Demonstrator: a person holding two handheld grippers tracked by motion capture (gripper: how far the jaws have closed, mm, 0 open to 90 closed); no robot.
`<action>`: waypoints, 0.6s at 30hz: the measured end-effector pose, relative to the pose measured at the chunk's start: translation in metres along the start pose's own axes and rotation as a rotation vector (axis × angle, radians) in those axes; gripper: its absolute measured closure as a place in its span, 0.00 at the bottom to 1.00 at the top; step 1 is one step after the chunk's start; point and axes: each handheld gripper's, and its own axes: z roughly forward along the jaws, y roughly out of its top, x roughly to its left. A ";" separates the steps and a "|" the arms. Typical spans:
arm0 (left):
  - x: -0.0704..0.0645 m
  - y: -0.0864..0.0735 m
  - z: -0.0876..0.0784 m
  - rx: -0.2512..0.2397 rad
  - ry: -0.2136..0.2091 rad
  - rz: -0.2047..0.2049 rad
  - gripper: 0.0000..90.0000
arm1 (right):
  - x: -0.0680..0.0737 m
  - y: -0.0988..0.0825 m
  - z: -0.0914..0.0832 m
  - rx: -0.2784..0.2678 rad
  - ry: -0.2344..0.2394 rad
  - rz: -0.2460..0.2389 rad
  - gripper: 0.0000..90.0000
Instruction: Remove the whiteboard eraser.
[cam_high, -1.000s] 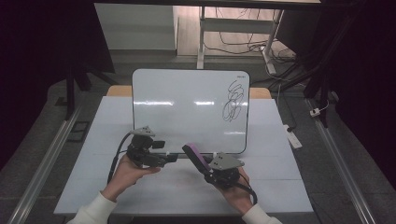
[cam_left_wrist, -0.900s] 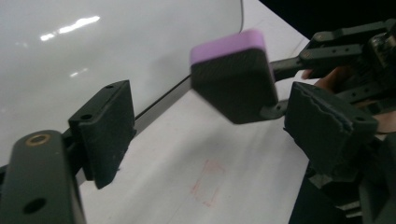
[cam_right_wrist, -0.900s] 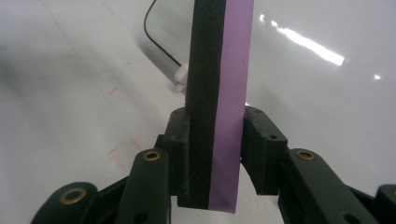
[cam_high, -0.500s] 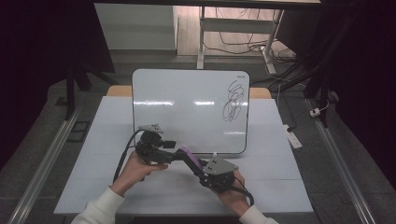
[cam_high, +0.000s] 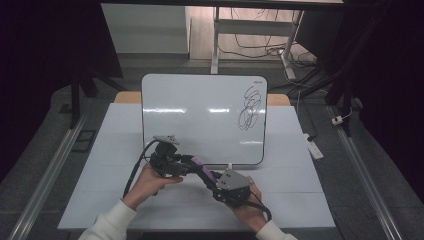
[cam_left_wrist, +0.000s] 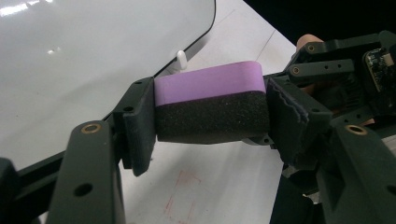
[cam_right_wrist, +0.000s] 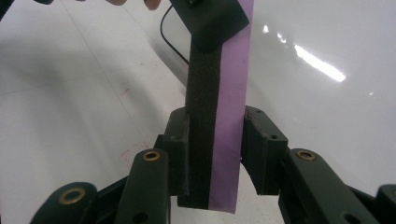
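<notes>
Your purple-and-black eraser (cam_high: 199, 165) hangs just above the bench (cam_high: 120, 200), in front of the whiteboard (cam_high: 200, 115), long axis running between your hands. Your right tongs (cam_right_wrist: 215, 154) clamp one end; your left tongs (cam_left_wrist: 210, 109), which have just been closing, now press across the other end. Both forearms lie low, angled inward.

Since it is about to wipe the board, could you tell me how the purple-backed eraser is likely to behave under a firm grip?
The eraser probably gives somewhat: its black layer looks like porous foam. The purple backing looks smooth, so probably stiffer. It seems light and unlikely to slip, spanning level between the left hand-held gripper and right hand-held gripper.
</notes>
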 end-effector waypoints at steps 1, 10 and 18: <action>0.000 0.000 0.000 0.001 0.001 0.002 0.42 | 0.000 0.000 0.000 0.001 0.004 0.003 0.71; -0.001 -0.002 -0.004 -0.002 0.032 0.032 0.43 | -0.011 -0.002 0.000 0.010 0.132 0.104 0.48; -0.005 -0.005 -0.009 0.012 0.026 0.109 0.43 | -0.031 -0.005 -0.013 -0.043 0.224 0.204 0.39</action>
